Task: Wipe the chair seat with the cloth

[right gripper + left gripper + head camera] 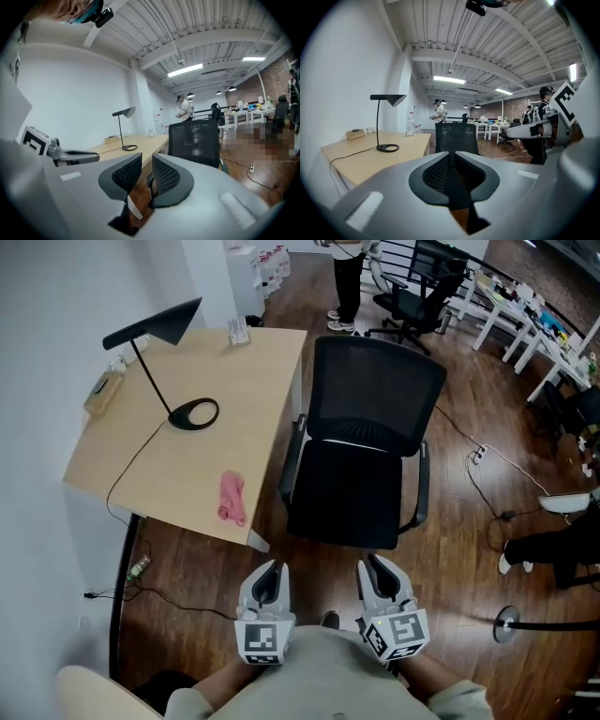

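The left gripper [271, 570] has its jaws pressed together with nothing between them, as its own view confirms [452, 158]. The right gripper [373, 565] has its jaws a little apart, a narrow gap showing between the mesh-faced pads [165, 174], and that gap is empty. Both grippers are held low and close to the person's body, side by side, pointing toward the black office chair just ahead.

The cloth [232, 498], pink and crumpled, lies on the wooden desk [253, 381] near its front edge, to the left of the chair and apart from both grippers. The chair seat [345, 493] is bare, with nothing resting on it, and the mesh backrest stands behind it. A black desk lamp [192, 413] stands farther back on the desk, its cable trailing off the edge.

Task progress, as judged from this arrangement: nothing has been accomplished yet. The cloth is not picked up and has not touched the seat. What is left is the entire sequence: reaching to the desk edge, gripping the cloth, carrying it over to the seat, and wiping across its surface.
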Available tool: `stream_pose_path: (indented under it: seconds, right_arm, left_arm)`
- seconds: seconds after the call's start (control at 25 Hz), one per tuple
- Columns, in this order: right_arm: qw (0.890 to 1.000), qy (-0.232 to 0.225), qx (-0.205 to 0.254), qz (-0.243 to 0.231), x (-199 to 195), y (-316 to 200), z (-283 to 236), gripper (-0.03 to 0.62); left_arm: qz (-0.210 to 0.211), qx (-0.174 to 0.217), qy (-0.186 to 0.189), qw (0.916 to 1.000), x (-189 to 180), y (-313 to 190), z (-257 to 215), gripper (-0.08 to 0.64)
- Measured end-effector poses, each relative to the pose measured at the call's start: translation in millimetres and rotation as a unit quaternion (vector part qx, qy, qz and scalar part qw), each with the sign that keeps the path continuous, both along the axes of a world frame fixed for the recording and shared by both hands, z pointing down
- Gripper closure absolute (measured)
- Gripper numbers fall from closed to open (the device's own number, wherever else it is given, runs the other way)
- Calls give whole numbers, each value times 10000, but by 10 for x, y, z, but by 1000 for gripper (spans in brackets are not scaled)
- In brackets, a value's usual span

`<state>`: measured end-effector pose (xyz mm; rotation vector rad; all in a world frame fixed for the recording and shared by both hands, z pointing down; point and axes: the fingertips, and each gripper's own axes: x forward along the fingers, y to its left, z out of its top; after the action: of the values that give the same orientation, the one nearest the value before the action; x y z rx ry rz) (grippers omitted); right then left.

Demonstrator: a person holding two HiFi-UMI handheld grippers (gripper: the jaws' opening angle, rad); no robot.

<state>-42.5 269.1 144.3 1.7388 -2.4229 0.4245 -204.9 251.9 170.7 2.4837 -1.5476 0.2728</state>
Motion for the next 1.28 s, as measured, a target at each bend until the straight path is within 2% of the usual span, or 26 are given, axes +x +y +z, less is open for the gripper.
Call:
stream_pose_path:
  seconds: [0.2,0.32,0.48,0.64,0.84,1.04,1.28]
  right_arm:
    - [9975,284,57,-647,-877,-796,-70,505]
    - [9938,429,-32,-1028,-1455,-1234,59,497]
    - [9886,578,-359,-1343,-2103,-1681,415,483]
    - [9836,603,-875,-1457,-2557,-1985,855,465]
    - [9728,845,-1493,-1558,-2949,-2208,1467,456]
    - [9580,956,-2271,-1465,-3078,-2314,2020,437]
    - [9474,1201,-2634,-1363,-3143,-2385,2326,422]
  left_arm:
    - [-335,77,97,9994,-652,-679,23,534]
    - [-473,33,114,9988,-1046,-1020,45,532]
    - [-725,29,34,9974,-1567,-1342,154,519]
    - [-946,-39,-40,9955,-1987,-1565,281,519]
    - [-1107,-177,-118,9936,-2332,-1680,442,520]
    - [-1200,-288,-97,9923,-2493,-1654,540,520]
    - [-1209,-554,-125,9910,-2564,-1589,679,520]
